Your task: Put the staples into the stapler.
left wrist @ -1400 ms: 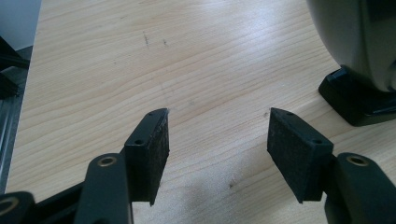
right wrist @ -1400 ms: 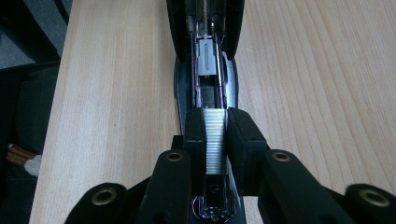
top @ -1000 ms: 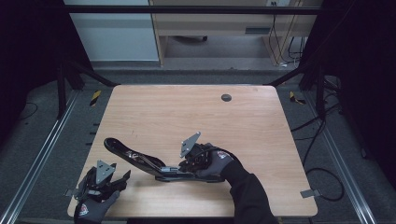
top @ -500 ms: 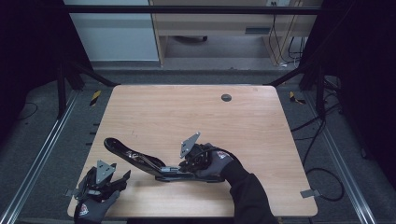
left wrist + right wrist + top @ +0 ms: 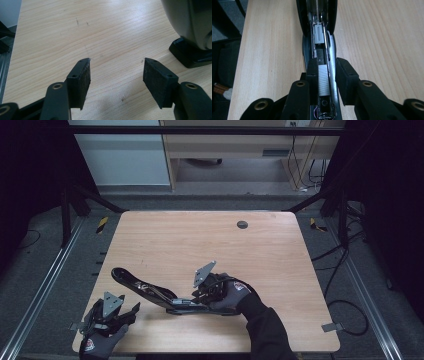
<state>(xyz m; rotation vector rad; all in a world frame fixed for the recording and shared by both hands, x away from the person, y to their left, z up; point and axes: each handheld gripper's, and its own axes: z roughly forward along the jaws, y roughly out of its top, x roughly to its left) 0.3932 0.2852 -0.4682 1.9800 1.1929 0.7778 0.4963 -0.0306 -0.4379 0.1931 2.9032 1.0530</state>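
While stapler [image 5: 322, 62] lies opened on table [image 5: 200, 240] | right tool [image 5: 325, 75] straddles its magazine, jaws just opening, released | left tool [image 5: 116, 75] released

The right tool [image 5: 325, 75] is the one thing changing: its jaws have just been opening, easing apart around the rear of the opened stapler [image 5: 165, 295]. In the right gripper view the stapler's staple channel [image 5: 323, 80] is lying between the two jaws; the left jaw is sitting against the channel's side, while a narrow gap is showing between the channel and the right jaw. In the high view this loosening is too slight to make out, and whether the pads are pressing on the stapler at this moment cannot be told for certain.
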